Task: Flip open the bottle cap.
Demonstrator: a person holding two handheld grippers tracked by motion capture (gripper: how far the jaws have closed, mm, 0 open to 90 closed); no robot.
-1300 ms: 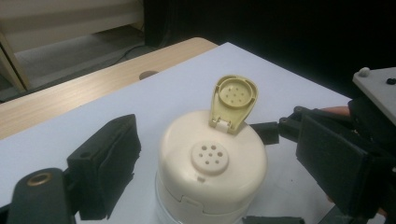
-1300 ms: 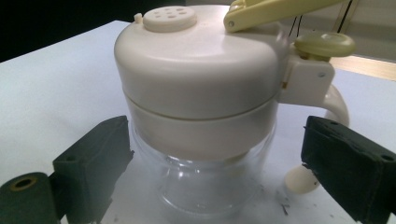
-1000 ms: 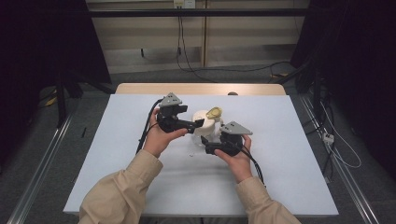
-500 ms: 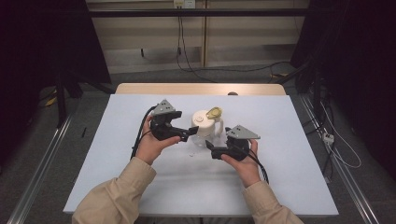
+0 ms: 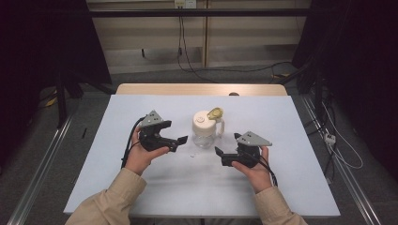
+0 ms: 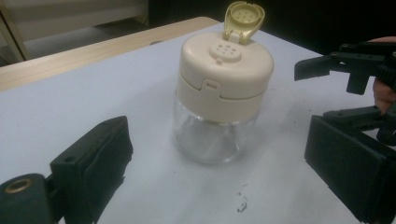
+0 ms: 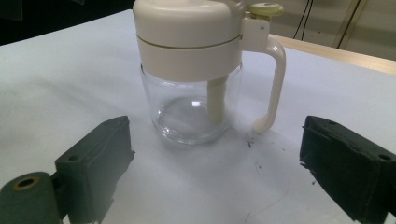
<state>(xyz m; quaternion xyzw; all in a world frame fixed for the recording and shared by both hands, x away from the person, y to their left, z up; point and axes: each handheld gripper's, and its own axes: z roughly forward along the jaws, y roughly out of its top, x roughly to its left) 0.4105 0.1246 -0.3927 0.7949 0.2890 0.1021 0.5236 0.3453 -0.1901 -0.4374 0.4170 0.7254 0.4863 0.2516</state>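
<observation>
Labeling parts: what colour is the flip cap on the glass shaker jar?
Pale yellow-green flip cap, open above the cream lid; clearest in the left gripper view.

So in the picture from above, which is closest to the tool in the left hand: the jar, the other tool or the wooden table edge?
1. Jar, just to the right of the left tool.
2. Right tool, past the jar, near the front.
3. Wooden table edge, far at the back.
</observation>
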